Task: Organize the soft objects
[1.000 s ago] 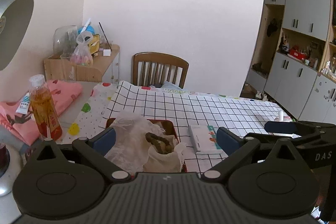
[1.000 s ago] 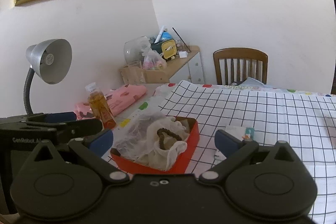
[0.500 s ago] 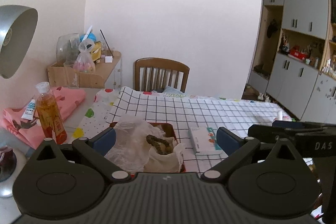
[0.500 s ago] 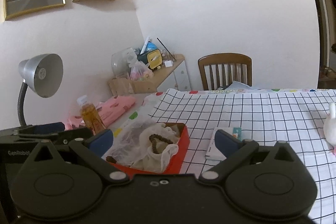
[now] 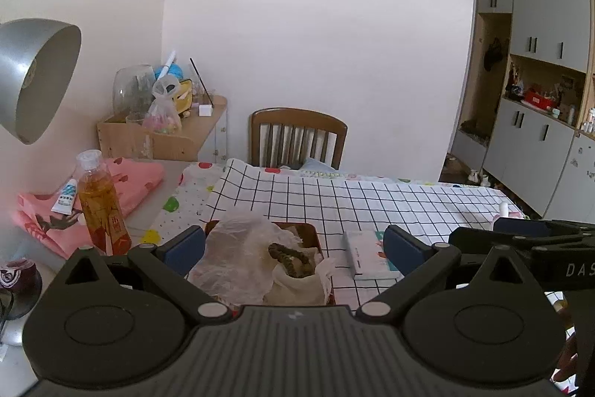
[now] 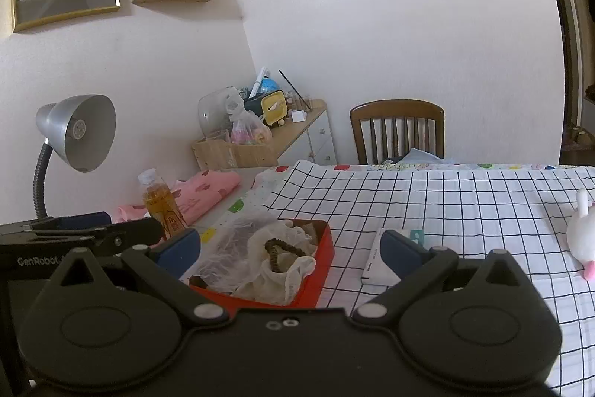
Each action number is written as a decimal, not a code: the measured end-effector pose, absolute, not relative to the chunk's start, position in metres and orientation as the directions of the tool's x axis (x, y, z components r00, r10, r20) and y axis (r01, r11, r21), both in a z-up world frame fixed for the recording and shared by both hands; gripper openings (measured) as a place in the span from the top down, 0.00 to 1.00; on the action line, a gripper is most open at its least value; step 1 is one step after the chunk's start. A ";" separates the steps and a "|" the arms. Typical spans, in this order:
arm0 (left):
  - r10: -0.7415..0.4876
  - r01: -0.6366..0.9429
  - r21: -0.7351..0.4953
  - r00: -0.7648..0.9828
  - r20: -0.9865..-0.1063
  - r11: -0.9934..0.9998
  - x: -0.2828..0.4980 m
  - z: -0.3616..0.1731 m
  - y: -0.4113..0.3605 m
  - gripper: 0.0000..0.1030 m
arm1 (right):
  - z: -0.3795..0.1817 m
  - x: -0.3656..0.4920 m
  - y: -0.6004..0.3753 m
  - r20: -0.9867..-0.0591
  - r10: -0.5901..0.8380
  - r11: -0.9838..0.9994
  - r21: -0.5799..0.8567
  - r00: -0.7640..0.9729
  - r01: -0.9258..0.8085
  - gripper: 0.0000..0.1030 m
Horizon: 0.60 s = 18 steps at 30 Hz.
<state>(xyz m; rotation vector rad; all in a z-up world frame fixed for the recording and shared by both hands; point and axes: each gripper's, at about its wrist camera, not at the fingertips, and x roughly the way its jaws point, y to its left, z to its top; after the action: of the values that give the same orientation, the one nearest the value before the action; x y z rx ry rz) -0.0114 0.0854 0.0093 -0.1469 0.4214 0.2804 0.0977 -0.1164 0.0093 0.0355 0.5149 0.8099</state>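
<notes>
On the checked cloth (image 6: 465,196), a red tray (image 6: 319,255) holds bag, cloth and beads. Your left gripper (image 5: 293,244) and right gripper (image 6: 290,248) both gape wide, empty. Start or finish fits equally; nothing settles your next move.

The red tray's (image 6: 322,252) near rim is hidden behind the right gripper's body. The white plush toy (image 6: 581,234) is cut off by the picture's edge. What lies under the crumpled plastic wrap (image 5: 238,255) is perhaps cloth, too covered to tell.
</notes>
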 end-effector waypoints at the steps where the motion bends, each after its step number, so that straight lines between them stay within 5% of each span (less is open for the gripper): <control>1: 0.239 -0.299 -0.082 0.875 -0.420 0.951 -0.012 0.010 0.085 0.00 | 0.009 0.098 -0.117 -0.427 0.699 0.696 0.222 0.574 -0.683 0.00; 18: 0.223 -0.278 -0.076 0.882 -0.415 0.957 -0.014 0.010 0.076 0.00 | 0.012 0.092 -0.116 -0.427 0.681 0.709 0.180 0.595 -0.682 0.00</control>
<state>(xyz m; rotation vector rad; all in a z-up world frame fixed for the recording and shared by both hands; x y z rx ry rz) -0.0138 0.0757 0.0099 -0.1352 0.4152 0.2620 0.0921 -0.1164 0.0122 -0.0026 0.4946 0.7918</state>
